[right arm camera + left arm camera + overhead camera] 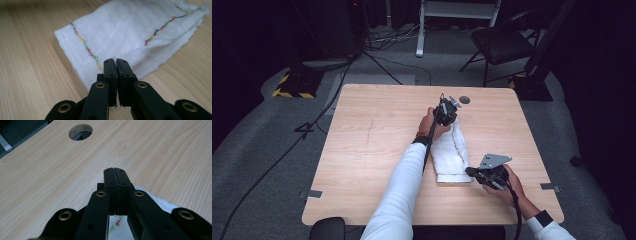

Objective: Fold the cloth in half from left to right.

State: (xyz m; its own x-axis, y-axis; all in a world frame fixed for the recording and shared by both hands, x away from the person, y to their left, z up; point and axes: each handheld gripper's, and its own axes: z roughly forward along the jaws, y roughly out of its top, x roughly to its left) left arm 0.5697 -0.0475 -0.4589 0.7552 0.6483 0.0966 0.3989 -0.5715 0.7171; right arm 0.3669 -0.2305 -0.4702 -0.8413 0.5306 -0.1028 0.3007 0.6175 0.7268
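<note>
A white cloth (pixel 452 152) with coloured stitching lies folded in a long strip on the wooden table (pixel 372 150). My left gripper (pixel 447 114) is at the strip's far end with its jaws shut. In the left gripper view its tips (pixel 115 171) reach past the cloth (pixel 160 201) over bare wood, with nothing seen between them. At the cloth's near right corner is my right gripper (pixel 472 172). Its jaws (pixel 116 61) are shut on the near edge of the cloth (pixel 125 32), which puckers at the tips.
A round cable hole (pixel 465 100) lies in the table just beyond the left gripper, also seen as a cable hole (pixel 80 132) from that gripper. A black chair (pixel 502 45) and cables sit on the floor behind the table.
</note>
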